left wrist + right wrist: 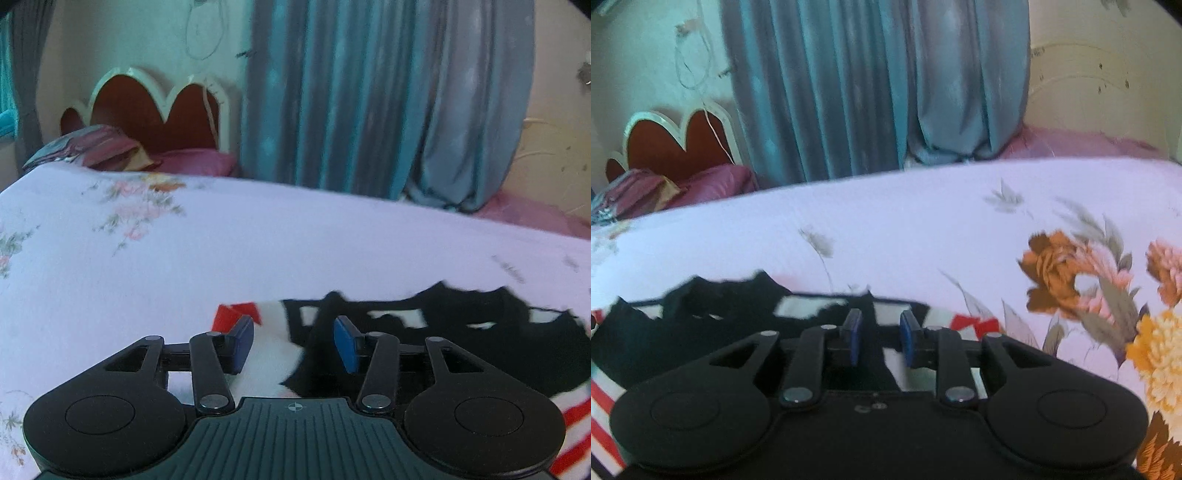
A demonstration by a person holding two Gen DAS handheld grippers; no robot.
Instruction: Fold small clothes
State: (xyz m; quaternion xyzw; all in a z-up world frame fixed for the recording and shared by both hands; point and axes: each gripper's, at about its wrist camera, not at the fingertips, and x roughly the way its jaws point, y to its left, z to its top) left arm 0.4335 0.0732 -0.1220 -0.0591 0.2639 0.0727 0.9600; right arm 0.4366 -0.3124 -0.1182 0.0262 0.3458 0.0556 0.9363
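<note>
Garment point(424, 347) lying flat on the bed point(258, 240), both grippers hovering over it.
Left gripper point(293, 338) and right gripper point(877, 338) jaws are spreading, empty; soft, floppy fabric, probably best pinching edges.

Soft daylight through curtain point(369, 92), bluish cast; motion blur throughout; fisheye bending, dark corner vignette; no glare.

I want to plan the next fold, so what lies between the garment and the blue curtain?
Only bare floral bedsheet lies between the garment and the curtain; the right wrist view shows it best.
</note>
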